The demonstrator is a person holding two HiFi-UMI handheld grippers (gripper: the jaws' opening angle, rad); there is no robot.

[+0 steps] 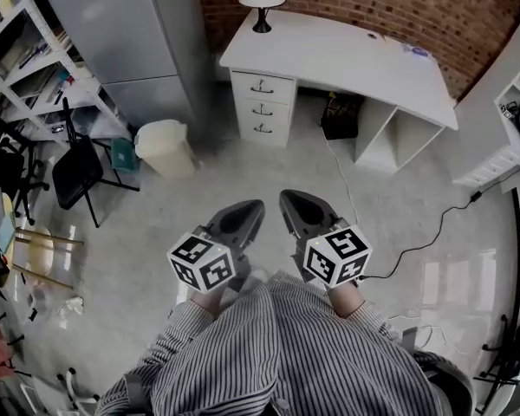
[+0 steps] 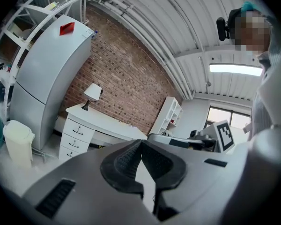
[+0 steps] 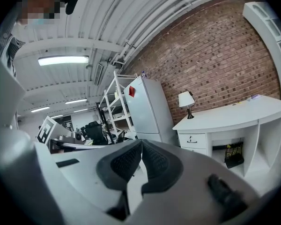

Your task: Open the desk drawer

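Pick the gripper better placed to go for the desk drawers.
Left, marginally. The drawer stack lines up slightly closer with the left gripper than the right gripper. Both are far from the desk, jaws shut and empty.

We are holding the right gripper (image 3: 141, 143) with its jaws pressed together and nothing between them. Far ahead on the right, the white desk (image 3: 234, 112) is standing against the brick wall (image 3: 215, 55), its top drawer (image 3: 193, 139) sitting shut below a lamp (image 3: 186, 100). A black bag (image 3: 233, 154) is sitting in the desk's open bay. Left of the desk a fridge (image 3: 147, 108) is standing.
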